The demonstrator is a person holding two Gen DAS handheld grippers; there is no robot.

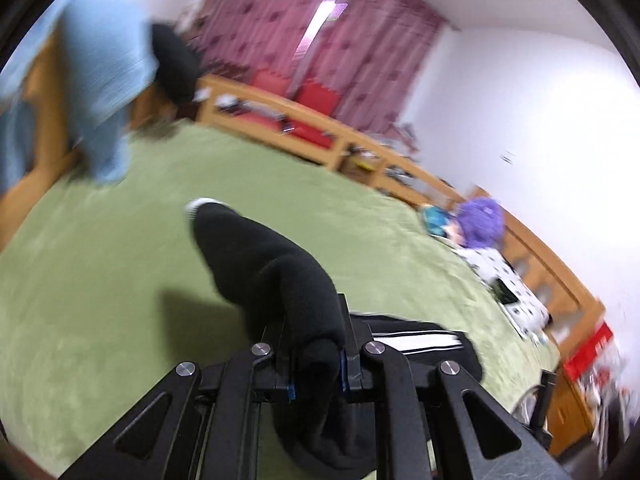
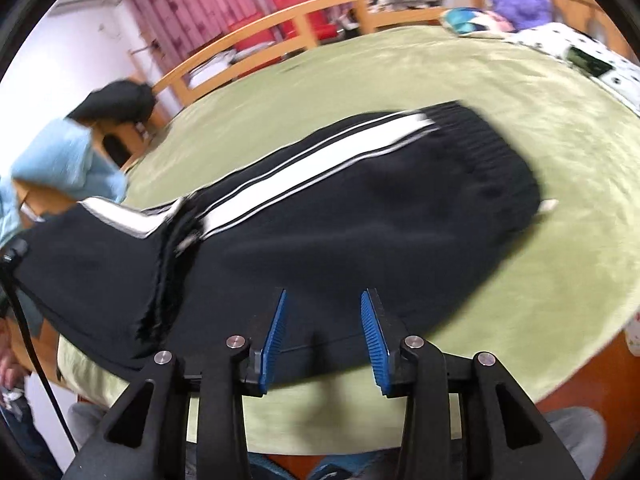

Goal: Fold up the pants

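Black pants (image 2: 360, 216) flat on green bed (image 2: 520, 152); left gripper (image 1: 318, 354) fingers clamped on raised leg, right gripper (image 2: 324, 336) fingers apart above near edge. Wooden rail (image 2: 280, 16), pink curtains (image 2: 192, 4) behind.

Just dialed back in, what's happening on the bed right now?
A person is folding black pants with white side stripes on the green bedspread. The left gripper is shut on a bunch of the black fabric, lifting it off the bed. The right gripper is open, its blue pads poised at the near edge of the pants, gripping nothing.
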